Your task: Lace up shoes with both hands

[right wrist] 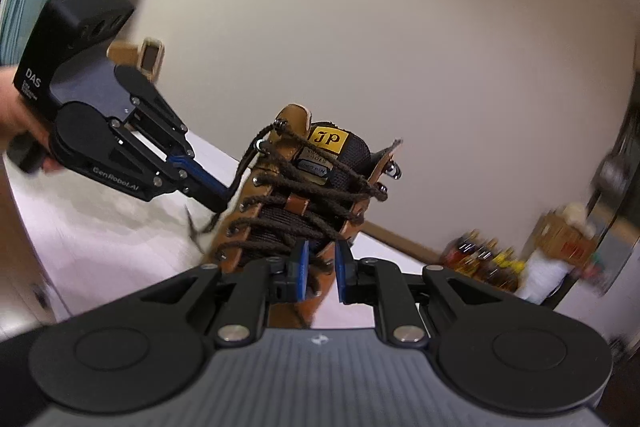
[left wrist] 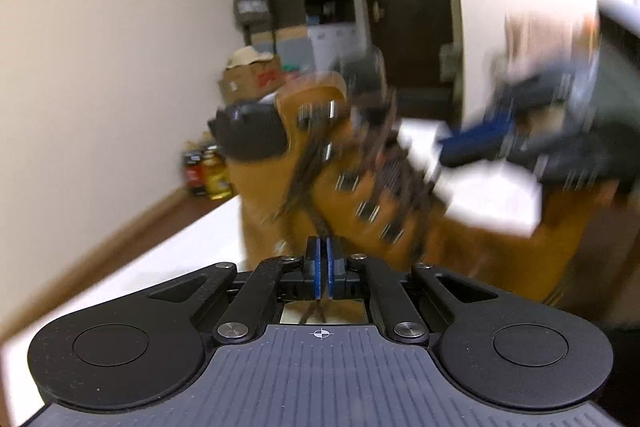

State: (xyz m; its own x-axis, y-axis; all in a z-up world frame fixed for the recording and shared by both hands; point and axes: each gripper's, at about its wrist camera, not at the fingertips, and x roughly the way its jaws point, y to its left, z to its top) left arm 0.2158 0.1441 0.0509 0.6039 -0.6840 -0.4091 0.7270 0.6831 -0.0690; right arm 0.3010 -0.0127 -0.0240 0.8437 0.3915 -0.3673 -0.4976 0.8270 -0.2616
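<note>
Tan boot [right wrist: 296, 203] upright on white surface [right wrist: 100, 239], laced nearly to the top. Brown lace [left wrist: 316, 227] running from upper left eyelets down into left gripper [left wrist: 323, 267], pressed together on it. Right gripper [right wrist: 322, 267] part-spread around boot's right eyelet flap; pad contact unclear.

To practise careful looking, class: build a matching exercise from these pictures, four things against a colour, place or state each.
Things:
1 lace
2 boot
3 tongue label
4 bottles

Descriptions:
a yellow, lettered JP
b on the floor by the wall
c tan leather
d pinched in the left tool

Pairs: 1-d, 2-c, 3-a, 4-b.
</note>
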